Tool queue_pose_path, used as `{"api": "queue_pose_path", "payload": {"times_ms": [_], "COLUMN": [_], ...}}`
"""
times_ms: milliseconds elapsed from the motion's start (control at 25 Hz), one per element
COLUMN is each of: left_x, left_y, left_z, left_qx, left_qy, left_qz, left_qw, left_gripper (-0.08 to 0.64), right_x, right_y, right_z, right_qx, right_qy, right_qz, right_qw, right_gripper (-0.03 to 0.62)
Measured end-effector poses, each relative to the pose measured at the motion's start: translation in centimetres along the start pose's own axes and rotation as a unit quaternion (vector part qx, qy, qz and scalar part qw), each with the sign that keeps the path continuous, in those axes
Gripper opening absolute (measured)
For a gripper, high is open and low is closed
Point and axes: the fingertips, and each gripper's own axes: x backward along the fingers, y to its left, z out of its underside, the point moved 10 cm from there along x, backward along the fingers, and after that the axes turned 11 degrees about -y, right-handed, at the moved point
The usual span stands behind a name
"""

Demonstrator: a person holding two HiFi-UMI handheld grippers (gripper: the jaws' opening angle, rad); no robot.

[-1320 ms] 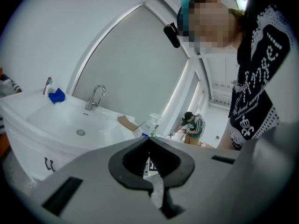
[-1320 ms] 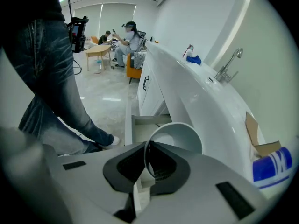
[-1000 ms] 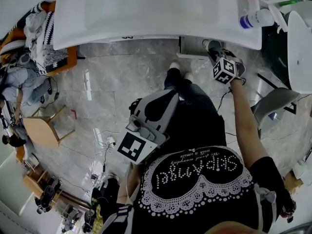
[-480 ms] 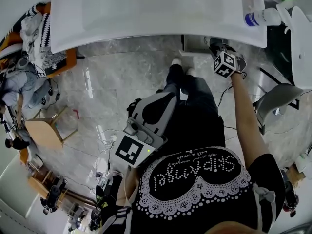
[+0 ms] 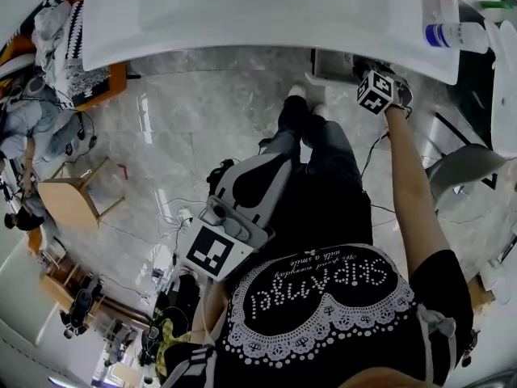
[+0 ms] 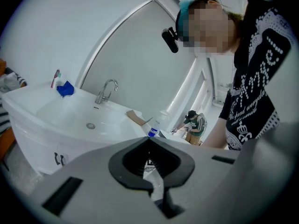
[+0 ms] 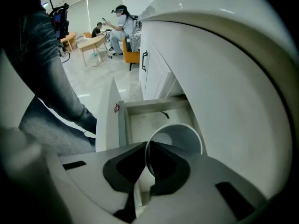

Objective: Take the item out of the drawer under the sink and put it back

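My right gripper [image 7: 147,146] is shut on the rim of a white cup [image 7: 183,135]. It holds the cup just over the open drawer [image 7: 150,121] under the sink [image 5: 242,14]. In the head view only this gripper's marker cube [image 5: 376,93] shows, at the sink's front edge; its jaws and the cup are hidden there. My left gripper [image 5: 283,158] hangs in front of my body, away from the sink, shut with nothing in it. In the left gripper view its pads [image 6: 161,164] stand closed before the basin [image 6: 79,118].
A blue-capped bottle [image 5: 456,35] lies on the sink's right end. A cabinet door with a dark handle [image 7: 145,62] stands left of the drawer. Wooden chairs [image 5: 69,204], cables on the marble floor and people at a table [image 7: 100,34] are farther off.
My right gripper has moved a little farther in under the sink's front edge. The left gripper has stayed near my body, drifting slightly down in the view.
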Motion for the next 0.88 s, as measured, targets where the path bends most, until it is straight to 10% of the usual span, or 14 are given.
{"api": "queue_pose_path", "payload": {"times_ms": [880], "left_x": [0.3], "left_y": [-0.3], "left_z": [0.8], "left_qx": [0.018], "left_qy": [0.021], "left_qz": [-0.037], "left_qw": [0.9989], "left_gripper": [0.005], "right_x": [-3.6], "right_y": [-1.2], "right_z": [0.2], "right_qx": [0.018], "right_qy": [0.040], "right_qz": [-0.038], "right_qw": [0.998], "right_gripper": [0.025]}}
